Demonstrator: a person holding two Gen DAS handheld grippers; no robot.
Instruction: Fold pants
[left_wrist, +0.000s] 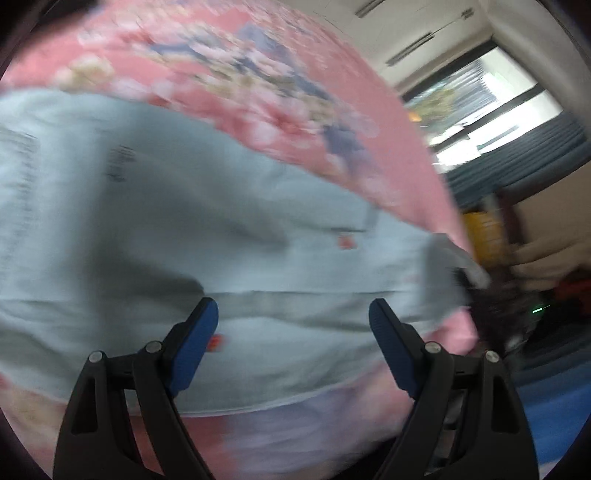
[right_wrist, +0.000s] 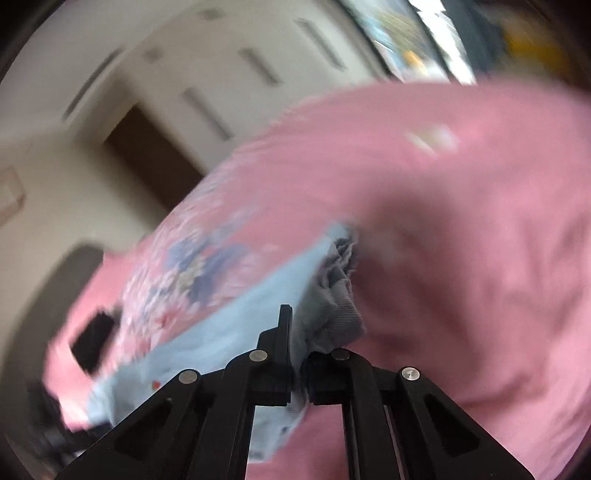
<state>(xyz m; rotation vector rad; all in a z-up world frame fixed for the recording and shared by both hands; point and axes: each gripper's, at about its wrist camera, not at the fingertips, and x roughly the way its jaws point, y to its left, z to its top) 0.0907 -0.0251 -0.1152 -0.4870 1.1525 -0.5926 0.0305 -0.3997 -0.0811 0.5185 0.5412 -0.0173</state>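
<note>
While the right gripper (right_wrist: 295, 354) is clenched on a bunched grey-blue edge of the pants (left_wrist: 207, 206), the left gripper (left_wrist: 293, 314) is held released above the middle of the garment, with nothing between its jaws. The pants are spread on a pink flowered bedspread (left_wrist: 229, 74), and in the left wrist view the pinched corner is seen at the right end of the pants, near a hand (left_wrist: 546, 258) that carries the other tool.

For this step to be done well, the gripped edge should probably be kept taut and carried low over the pants, so that the layer is laid flat and not dragged into wrinkles. The free jaws could be used to pin or catch the opposite edge, so that both ends are moved together.

The pants are seen as pale blue cloth with small red marks and faint dark print, lying mostly flat with some soft folds. Both views are blurred, so finer details cannot be told.
</note>
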